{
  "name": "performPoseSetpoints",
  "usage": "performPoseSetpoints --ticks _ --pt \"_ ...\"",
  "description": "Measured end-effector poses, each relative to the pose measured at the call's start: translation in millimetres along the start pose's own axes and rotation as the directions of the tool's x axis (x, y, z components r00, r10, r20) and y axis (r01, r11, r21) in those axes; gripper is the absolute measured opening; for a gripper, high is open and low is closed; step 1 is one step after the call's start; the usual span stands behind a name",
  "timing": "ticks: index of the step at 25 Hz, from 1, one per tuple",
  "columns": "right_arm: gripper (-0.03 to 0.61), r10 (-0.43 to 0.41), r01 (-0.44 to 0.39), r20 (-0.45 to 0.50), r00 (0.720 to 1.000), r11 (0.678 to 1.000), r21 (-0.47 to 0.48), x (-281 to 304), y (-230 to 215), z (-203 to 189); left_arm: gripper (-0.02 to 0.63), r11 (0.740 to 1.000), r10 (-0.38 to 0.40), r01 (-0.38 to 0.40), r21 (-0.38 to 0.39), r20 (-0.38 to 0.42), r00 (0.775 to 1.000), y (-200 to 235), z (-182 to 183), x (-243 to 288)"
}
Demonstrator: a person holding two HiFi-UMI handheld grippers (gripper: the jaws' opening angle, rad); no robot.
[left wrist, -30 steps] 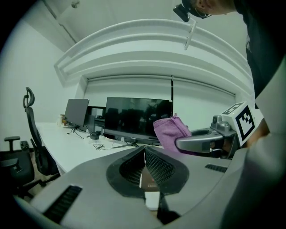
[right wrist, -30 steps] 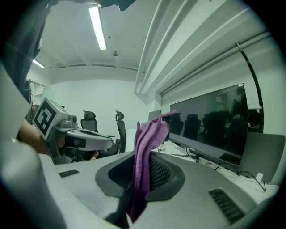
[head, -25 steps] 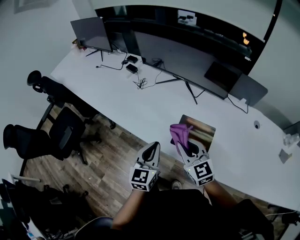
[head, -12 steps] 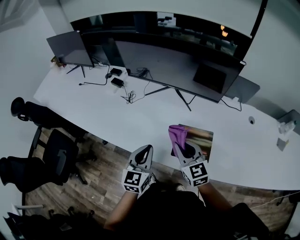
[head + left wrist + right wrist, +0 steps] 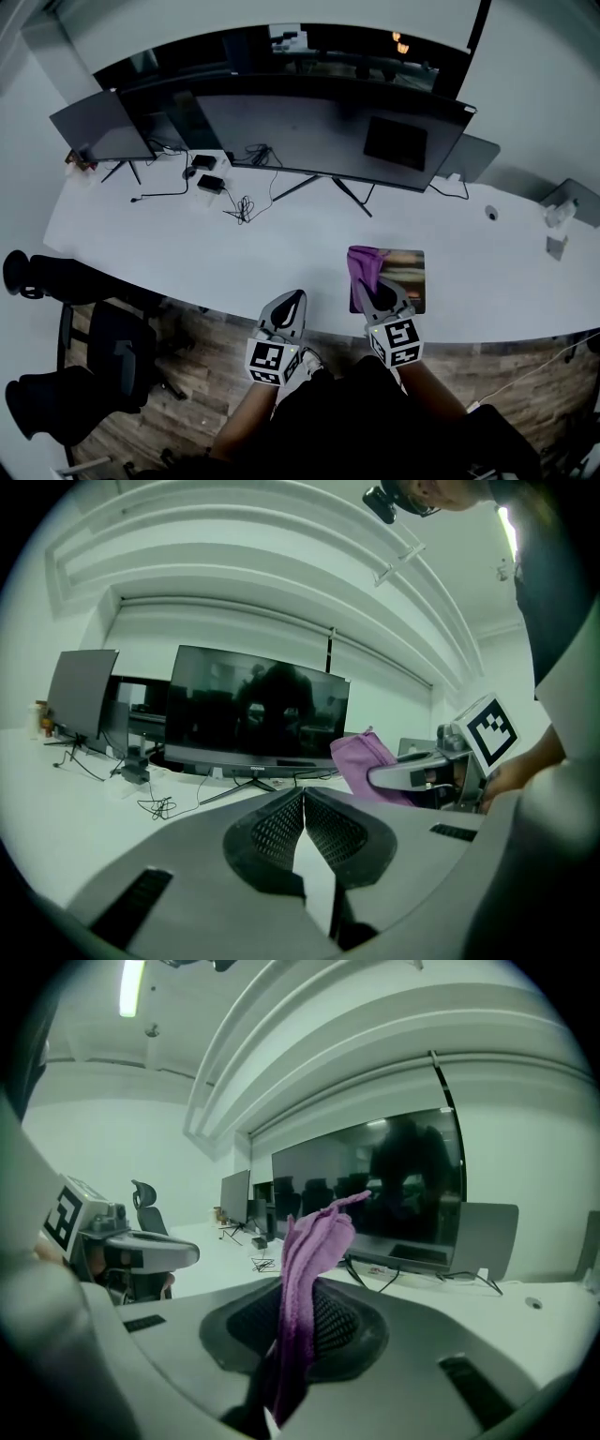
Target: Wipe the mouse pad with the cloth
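Observation:
A brownish mouse pad lies near the front edge of the white desk, right of centre. My right gripper is shut on a purple cloth that sticks up from its jaws, held over the pad's left part. The cloth and the right gripper also show at the right of the left gripper view. My left gripper hovers at the desk's front edge to the left, shut with nothing in it.
A wide curved monitor stands at the back of the desk, with a smaller screen at the left, adapters and cables between them. Black office chairs stand on the wooden floor at the left. Small objects sit at the desk's far right.
The head camera has shifted, so the desk sits more level and centred. Both grippers stay near the front edge; the right one still holds the cloth above the pad's left side.

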State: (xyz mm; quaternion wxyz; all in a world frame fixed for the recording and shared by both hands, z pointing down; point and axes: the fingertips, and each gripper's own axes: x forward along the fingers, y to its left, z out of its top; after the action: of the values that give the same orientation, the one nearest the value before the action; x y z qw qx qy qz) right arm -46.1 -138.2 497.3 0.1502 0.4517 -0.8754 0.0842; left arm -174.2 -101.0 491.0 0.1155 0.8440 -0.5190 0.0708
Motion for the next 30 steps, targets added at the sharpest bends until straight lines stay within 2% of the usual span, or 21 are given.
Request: performPoseSetpoints --ticks 5,9,13,21,30 --pt "0.066 -0.057 0.058 -0.023 0.998 0.998 0.014 0 -7 -10 0.021 0.999 -0.042 0.042 0.015 -0.001 0.999 4 2 9" --pt "0.066 -0.078 0.080 -0.037 0.996 0.995 0.058 10 -21 -17 0.021 0.999 -0.047 0.047 0.016 -0.005 0.999 11 3 21" --pt "0.066 -0.094 0.101 -0.093 0.991 0.992 0.074 20 -40 -34 0.021 0.999 -0.048 0.048 0.003 -0.022 0.999 12 -2 33" --pt "0.066 -0.101 0.125 -0.202 0.974 0.986 0.111 44 -67 -74 0.021 0.999 -0.048 0.048 0.002 -0.066 0.997 13 -15 58" --pt "0.066 -0.064 0.105 -0.294 0.954 0.986 0.128 70 -79 -105 0.021 0.999 -0.030 0.031 0.008 -0.093 0.995 18 -26 76"
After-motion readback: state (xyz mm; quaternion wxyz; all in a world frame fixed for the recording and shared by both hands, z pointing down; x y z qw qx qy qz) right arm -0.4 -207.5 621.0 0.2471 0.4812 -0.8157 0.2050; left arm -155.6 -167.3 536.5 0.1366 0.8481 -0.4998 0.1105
